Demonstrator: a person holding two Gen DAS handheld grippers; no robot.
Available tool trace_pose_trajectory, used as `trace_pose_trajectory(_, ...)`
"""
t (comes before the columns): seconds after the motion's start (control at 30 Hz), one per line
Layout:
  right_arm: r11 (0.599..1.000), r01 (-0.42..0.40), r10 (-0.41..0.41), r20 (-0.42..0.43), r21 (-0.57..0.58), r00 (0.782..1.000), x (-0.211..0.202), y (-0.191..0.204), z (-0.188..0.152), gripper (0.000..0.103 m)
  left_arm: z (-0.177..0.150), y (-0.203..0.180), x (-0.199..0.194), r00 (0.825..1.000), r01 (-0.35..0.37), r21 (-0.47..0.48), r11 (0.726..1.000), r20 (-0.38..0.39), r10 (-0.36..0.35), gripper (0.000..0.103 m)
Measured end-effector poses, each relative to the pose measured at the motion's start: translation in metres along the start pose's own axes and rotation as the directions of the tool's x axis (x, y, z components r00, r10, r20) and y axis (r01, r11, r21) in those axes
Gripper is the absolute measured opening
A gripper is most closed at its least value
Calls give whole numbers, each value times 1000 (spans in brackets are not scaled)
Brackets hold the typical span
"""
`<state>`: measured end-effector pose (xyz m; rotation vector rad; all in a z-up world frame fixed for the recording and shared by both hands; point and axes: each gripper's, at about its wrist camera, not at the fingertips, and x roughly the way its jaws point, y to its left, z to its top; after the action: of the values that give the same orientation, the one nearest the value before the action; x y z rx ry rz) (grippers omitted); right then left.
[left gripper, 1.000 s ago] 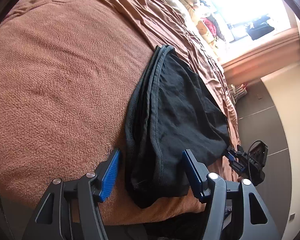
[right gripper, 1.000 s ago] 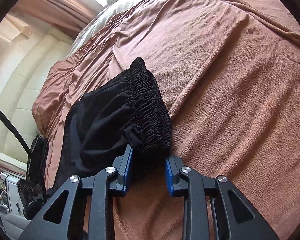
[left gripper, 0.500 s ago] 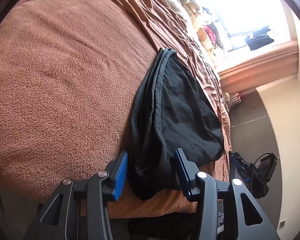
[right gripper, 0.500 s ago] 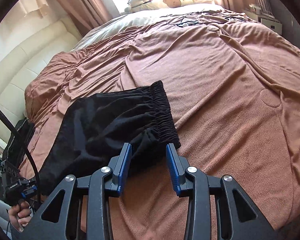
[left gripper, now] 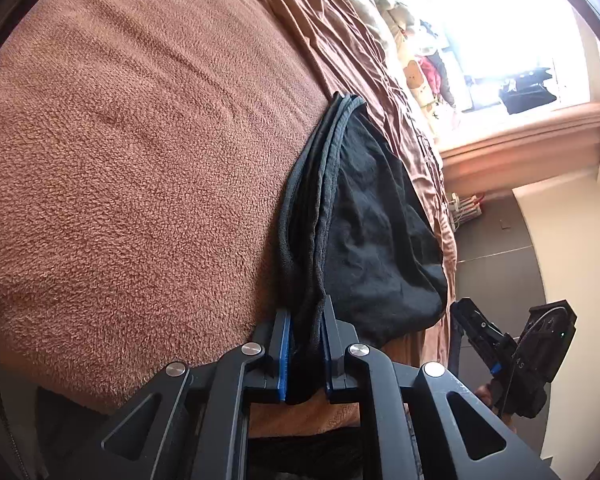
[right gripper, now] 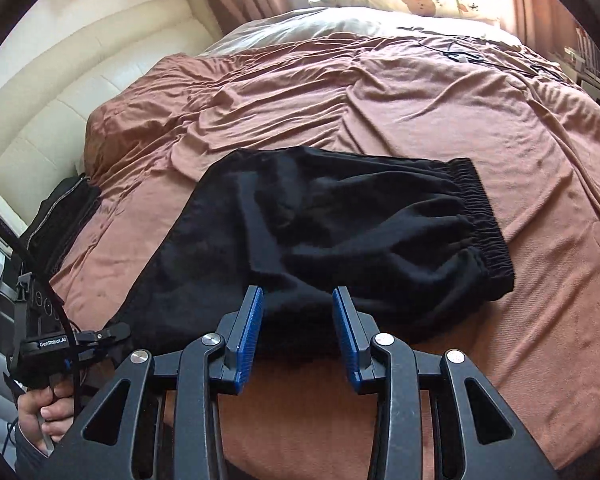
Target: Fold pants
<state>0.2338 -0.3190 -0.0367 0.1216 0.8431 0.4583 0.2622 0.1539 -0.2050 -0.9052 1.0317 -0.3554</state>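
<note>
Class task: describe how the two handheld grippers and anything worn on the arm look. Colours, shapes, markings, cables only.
Both the left gripper and right gripper have black triangular cut-out fingers, silver round bolts and ribbed blue pads. The left one's body reads "GenRobot.AI", with a black cable. A dark sleeve shows.

Pants (right gripper: pixel 340 240) matt black cloth; blanket (left gripper: pixel 140 160) fuzzy brown fleece.

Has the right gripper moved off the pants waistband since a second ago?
Yes. The right gripper has backed away from the elastic waistband, which now lies off to its right on the brown blanket, with nothing between the pads.
</note>
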Motion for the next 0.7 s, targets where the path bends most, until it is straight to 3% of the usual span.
trace_pose_trajectory(0.27, 998, -10, 7, -34, -68, 999, 39, 26, 4, 33, 2, -5, -7, 1000, 19, 15, 1000, 13, -19, 9)
trace_pose_trajectory(0.47, 996, -5, -8, -151, -88, 989, 71, 30, -16, 31, 2, -2, -9, 999, 32, 16, 999, 20, -32, 9)
trace_pose_trajectory(0.57, 994, -12, -9, -195, -108, 981, 75, 32, -22, 31, 1, -2, -9, 999, 27, 22, 999, 22, -28, 9)
trace_pose_trajectory(0.7, 993, -50, 27, -211, -105, 977, 63, 32, -10, 22, -1, -1, -8, 999, 31, 7, 1000, 33, -31, 9)
